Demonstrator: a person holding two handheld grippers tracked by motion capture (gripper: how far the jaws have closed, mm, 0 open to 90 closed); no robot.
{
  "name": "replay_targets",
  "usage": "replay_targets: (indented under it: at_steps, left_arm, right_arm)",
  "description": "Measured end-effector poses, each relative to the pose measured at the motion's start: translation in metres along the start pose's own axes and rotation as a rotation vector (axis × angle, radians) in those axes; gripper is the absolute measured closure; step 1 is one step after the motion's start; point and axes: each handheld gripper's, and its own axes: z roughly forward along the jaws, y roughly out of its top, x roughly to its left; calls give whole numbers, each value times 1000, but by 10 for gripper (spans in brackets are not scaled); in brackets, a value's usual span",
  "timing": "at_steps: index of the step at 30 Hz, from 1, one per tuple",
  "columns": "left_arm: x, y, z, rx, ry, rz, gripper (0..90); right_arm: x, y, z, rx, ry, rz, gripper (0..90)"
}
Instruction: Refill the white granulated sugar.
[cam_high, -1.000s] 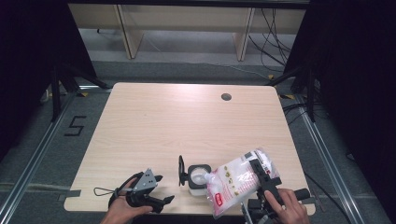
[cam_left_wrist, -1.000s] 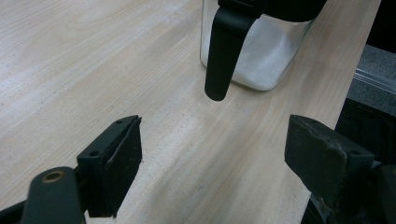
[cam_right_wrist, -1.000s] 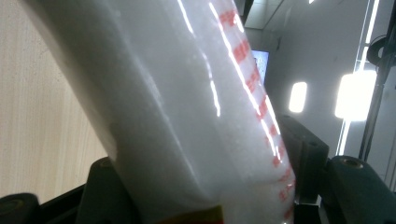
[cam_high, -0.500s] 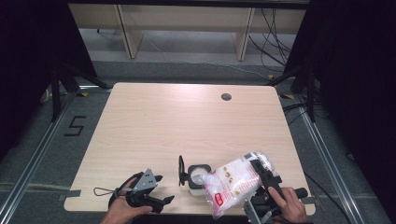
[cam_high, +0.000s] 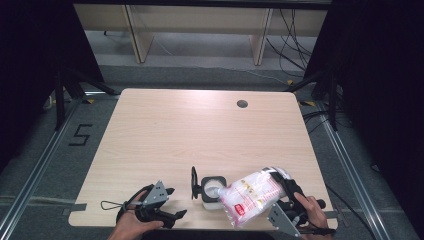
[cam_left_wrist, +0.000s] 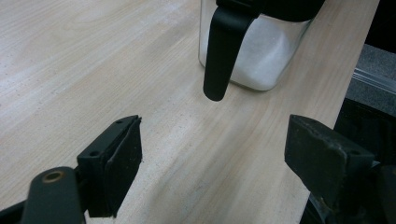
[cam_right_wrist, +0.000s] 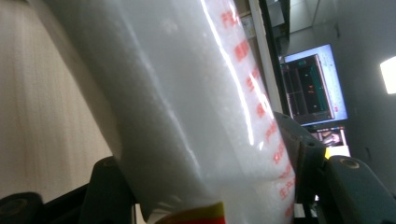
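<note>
Right gripper view: bag (cam_right_wrist: 187, 102) clamped between both jaws

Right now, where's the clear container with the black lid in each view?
High view: clear container at the table's near edge, centre, lid flipped up on its left, the bag tipped at its mouth.
Left gripper view: top centre, white grains inside, black lid tab hanging in front.
Right gripper view: not in it; the bag sits between the claw's jaws.
Shared landmark: the light wood tabletop.

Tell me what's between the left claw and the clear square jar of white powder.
Bare wood tabletop between left claw and clear square jar, seen in the left gripper view.
</note>
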Motion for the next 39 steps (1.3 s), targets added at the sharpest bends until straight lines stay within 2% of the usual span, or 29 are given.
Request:
replay_targets:
  at_steps: [1, 2, 3, 4, 6, 10, 12, 13, 14, 15, 16, 17, 18, 19, 20, 21, 22, 23, 26, 27, 30, 32, 33, 34, 35, 38, 39]
  left_arm:
    - [-2, -1, 0, 1, 3, -30, 186]
    - [-1, 0, 0, 1, 3, -28, 186]
    - [-1, 0, 0, 9, 3, -24, 186]
    - [-1, 0, -1, 8, 4, -23, 187]
    - [-1, 0, -1, 9, 3, -23, 187]
    - [-1, 0, -1, 8, 3, -23, 188]
    - [-1, 0, -1, 2, -1, -28, 192]
    - [-1, 0, -1, 2, -1, -28, 192]
    - [-1, 0, -1, 7, 2, -23, 192]
    - [-1, 0, -1, 6, 2, -24, 192]
    - [-1, 0, -1, 6, 1, -23, 192]
    - [-1, 0, -1, 2, -1, -28, 192]
    - [-1, 0, -1, 3, -1, -27, 192]
    - [-1, 0, -1, 3, -1, -28, 193]
    - [0, 0, -2, 16, -2, -12, 193]
    - [-1, 0, -1, 2, -1, -28, 192]
    - [-1, 0, -1, -2, 2, -30, 193]
    - [0, 0, -1, 6, -1, -23, 193]
    - [-1, 0, -1, 0, 2, -28, 193]
    - [0, 0, -2, 13, 2, -11, 193]
    - [0, 0, -2, 13, 1, -13, 193]
    - [0, 0, -2, 13, 2, -12, 193]
    - [0, 0, -2, 13, 2, -12, 193]
    - [0, 0, -2, 15, 3, -10, 193]
    - [0, 0, -2, 15, 4, -10, 194]
    - [0, 0, -2, 13, 2, -12, 194]
    - [0, 0, -2, 13, 2, -13, 194]
  right_arm:
    - [-2, -1, 2, -21, 1, -39, 434]
    - [-2, -2, 3, -24, 4, -35, 435]
    - [0, -3, 3, -20, 12, 7, 436]
    - [-3, -3, 4, -27, 12, -40, 438]
    - [1, -5, 3, -14, 36, 31, 443]
    - [-1, -7, 6, -42, 40, -9, 452]
    - [-1, -8, 6, -47, 41, 1, 455]
    - [1, -9, 7, -45, 49, 36, 457]
    - [2, -9, 7, -48, 50, 38, 459]
    - [1, -9, 7, -52, 51, 15, 461]
    - [2, -9, 7, -53, 54, 39, 462]
    - [1, -9, 7, -57, 51, -2, 467]
    - [3, -9, 7, -51, 48, 15, 471]
    - [1, -9, 7, -53, 47, -33, 474]
    - [1, -8, 7, -56, 57, -23, 477]
    - [3, -9, 6, -51, 51, -18, 479]
    - [3, -9, 6, -45, 54, -22, 481]
    - [5, -9, 5, -37, 52, -1, 481]
    - [4, -8, 6, -43, 36, -51, 485]
    - [4, -8, 5, -39, 36, -50, 486]
    - [4, -7, 5, -41, 22, -71, 487]
    - [6, -7, 4, -34, 18, -49, 488]
    - [5, -7, 4, -39, 14, -72, 488]
    - [7, -7, 4, -37, 12, -62, 488]
    - [4, -7, 5, -44, 8, -98, 488]
    - [6, -6, 5, -33, -11, -131, 491]
    - [7, -6, 5, -29, -16, -121, 491]
